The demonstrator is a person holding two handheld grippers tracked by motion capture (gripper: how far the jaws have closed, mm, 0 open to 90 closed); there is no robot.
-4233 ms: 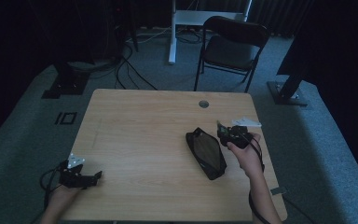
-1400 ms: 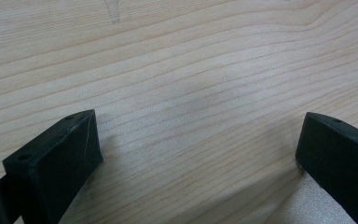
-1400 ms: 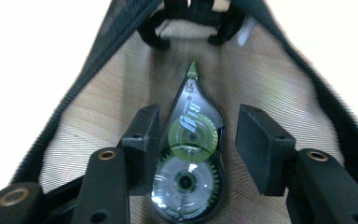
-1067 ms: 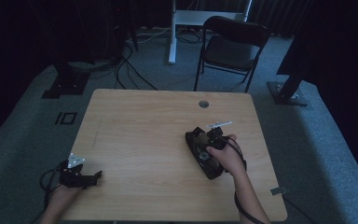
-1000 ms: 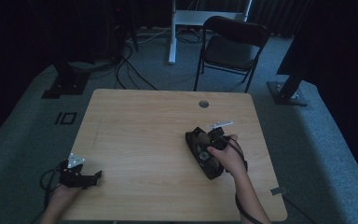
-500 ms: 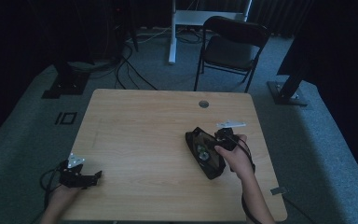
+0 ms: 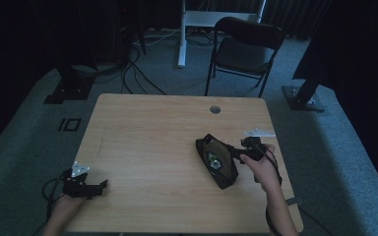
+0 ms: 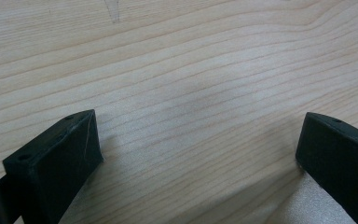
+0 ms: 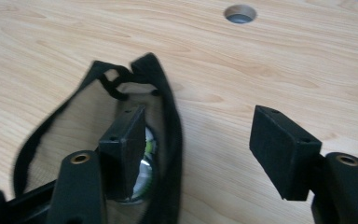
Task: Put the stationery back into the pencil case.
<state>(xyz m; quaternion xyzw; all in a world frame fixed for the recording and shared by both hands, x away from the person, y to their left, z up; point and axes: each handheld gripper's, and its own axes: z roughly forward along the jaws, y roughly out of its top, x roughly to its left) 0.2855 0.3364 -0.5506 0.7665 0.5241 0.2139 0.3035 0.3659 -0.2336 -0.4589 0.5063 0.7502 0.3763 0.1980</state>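
Beside the round cable hole (image 7: 215,109) in the wooden table (image 7: 147,137), on the person's side of it and a little toward the right edge, lies the black mesh pouch (image 7: 217,160), flat, with something shiny and greenish inside. My right gripper (image 7: 235,153) sits at the pouch's right rim; its jaws have just been opening and now stand apart, gripping nothing, one of them over the mesh and the other over bare wood. Far from the hole, at the near left corner, my left gripper (image 7: 101,185) rests with jaws spread wide over empty tabletop.

The risk I see: that jaw over the pouch could snag the soft rim or the thin strap (image 9: 116,79) as I pull away, dragging the pouch or tipping out its contents. The mesh is limp and see-through, edged in black binding, roughly oval; it would fold rather than resist. The table is smooth pale woodgrain, so the pouch would probably slide easily.
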